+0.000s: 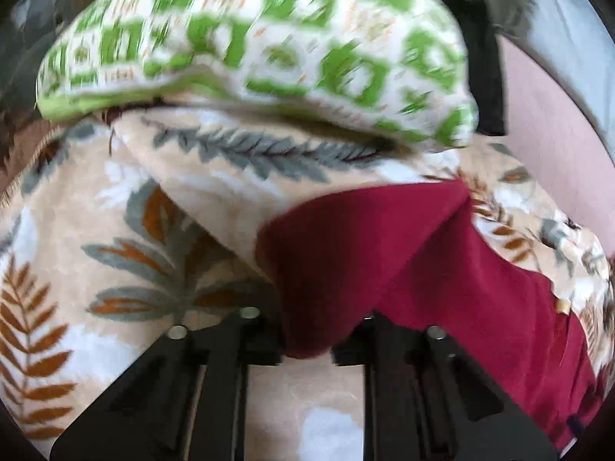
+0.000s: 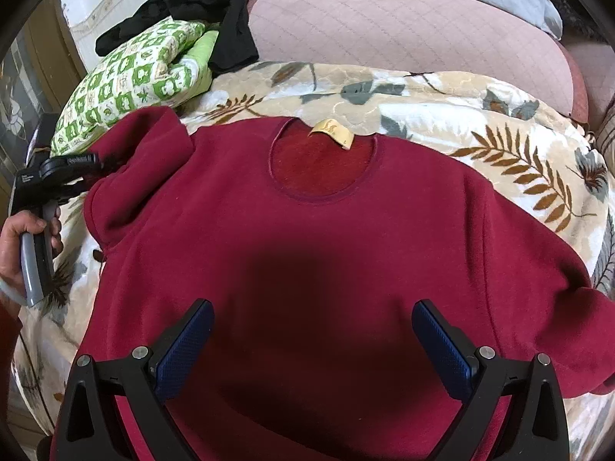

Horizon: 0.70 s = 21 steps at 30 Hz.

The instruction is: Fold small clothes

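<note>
While left claw (image 1: 307, 340) clamps maroon sweater (image 2: 307, 249) sleeve, right claw (image 2: 313, 340) hovers released, angled down.

I see a bed under a leaf-print blanket (image 2: 480, 123). On it lie a maroon sweatshirt (image 2: 307, 238) spread flat, a green-checked pillow (image 2: 130, 84) and a black garment (image 2: 215, 11).

Home bedroom: leaf-print blanket (image 2: 499, 146) over bed, green-patterned pillow (image 2: 130, 84), pink quilted mattress (image 2: 403, 27).
</note>
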### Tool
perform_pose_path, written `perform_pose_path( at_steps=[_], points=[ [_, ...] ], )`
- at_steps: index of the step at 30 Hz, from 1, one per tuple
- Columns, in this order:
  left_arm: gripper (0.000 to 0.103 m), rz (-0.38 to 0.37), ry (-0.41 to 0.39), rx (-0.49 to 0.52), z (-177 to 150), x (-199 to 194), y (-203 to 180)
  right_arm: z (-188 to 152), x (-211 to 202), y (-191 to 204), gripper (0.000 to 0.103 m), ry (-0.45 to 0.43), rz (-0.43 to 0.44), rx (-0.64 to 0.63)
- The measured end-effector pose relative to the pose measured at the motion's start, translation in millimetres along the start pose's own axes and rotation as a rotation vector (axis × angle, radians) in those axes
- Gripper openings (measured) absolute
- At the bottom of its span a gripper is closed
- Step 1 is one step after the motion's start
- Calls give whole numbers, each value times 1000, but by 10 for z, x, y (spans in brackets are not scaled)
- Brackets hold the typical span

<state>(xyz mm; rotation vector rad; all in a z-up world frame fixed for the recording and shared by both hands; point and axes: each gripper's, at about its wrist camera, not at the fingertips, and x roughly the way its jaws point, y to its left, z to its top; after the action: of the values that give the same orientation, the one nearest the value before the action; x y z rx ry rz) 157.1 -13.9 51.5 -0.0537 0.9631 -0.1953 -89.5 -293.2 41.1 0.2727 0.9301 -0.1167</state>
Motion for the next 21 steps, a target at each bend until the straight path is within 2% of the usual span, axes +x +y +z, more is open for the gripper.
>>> perform_pose_path(
  at_steps=[4,7,8,11,14,17,19,20,21],
  points=[
    [12,-102,-33,97,-58,-625,-338,31,-139,-112,102,-29,10,28],
    [12,-220,-47,198,-166,-1173,-783,55,-311,-237,102,-63,3,46],
    [12,-282,-44,231,-236,-1395,-976,66,-362,-285,102,-72,-1,54],
    [12,-405,-9,297,-380,-1708,-1479,83,-560,-493,102,-104,-15,98],
    [12,-562,105,318,-647,-1782,-2019,101,-752,-732,102,-127,-51,134],
    [14,-613,173,378,-945,-1694,-2493,78,-928,-1019,102,-135,-99,165],
    [26,-647,234,403,-1173,-1588,-2724,42,-977,-1190,102,-120,-110,196],
    [37,-668,297,432,-1303,-1524,-2830,14,-997,-1293,102,-112,-109,221],
    [42,-680,323,448,-1373,-1533,-2864,-25,-1017,-1396,102,-106,-105,251]
  ],
)
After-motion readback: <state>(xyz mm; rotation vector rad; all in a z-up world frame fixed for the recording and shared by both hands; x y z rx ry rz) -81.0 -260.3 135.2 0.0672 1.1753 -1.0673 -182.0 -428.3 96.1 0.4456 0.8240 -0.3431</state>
